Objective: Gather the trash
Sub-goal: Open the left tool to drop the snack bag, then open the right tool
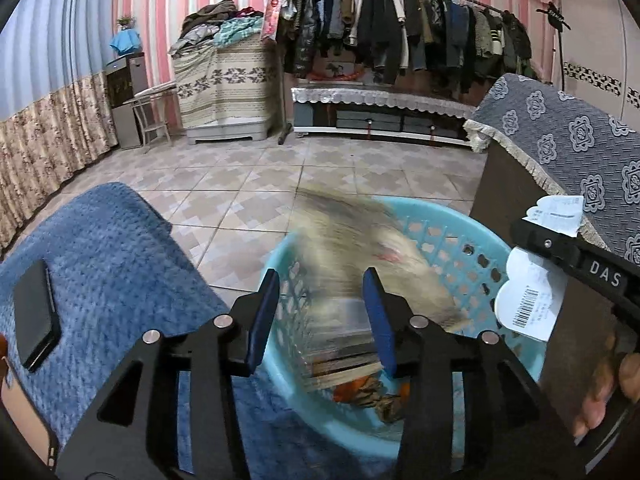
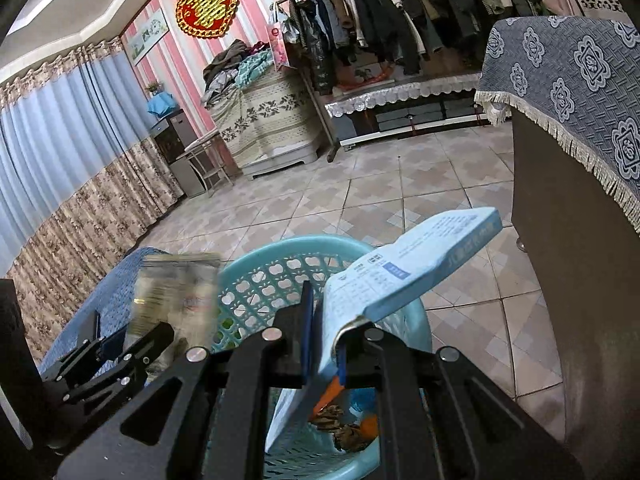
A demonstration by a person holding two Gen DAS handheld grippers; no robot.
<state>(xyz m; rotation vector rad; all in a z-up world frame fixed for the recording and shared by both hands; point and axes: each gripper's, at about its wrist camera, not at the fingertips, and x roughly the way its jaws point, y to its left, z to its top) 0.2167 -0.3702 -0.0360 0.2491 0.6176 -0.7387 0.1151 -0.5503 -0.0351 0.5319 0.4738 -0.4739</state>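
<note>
Left gripper (image 1: pixel 322 316) spread open above the turquoise basket (image 1: pixel 448 236) — blurred pale wrapper (image 1: pixel 360 248) between and beyond its fingers, over the rim. Right gripper (image 2: pixel 324 340) clamped on a flattened light-blue carton (image 2: pixel 404 264), tilted over the same basket. Orange-brown scraps (image 2: pixel 352 428) at basket bottom. Blue blanket (image 1: pixel 104 248) just left, black phone (image 1: pixel 34 320) on it.

The basket (image 1: pixel 452 236) stands on the tiled floor (image 1: pixel 248 184) in front of me, with crumpled wrappers (image 1: pixel 376 398) lying in its bottom. To its left lies the blanket (image 1: pixel 104 248), a phone (image 1: pixel 34 320) resting on it. To its right stands a cabinet (image 2: pixel 576 280) with a cloth (image 1: pixel 560 136) draped over its top. Behind, across the floor, a clothes rack (image 1: pixel 400 20) runs along the far wall.
</note>
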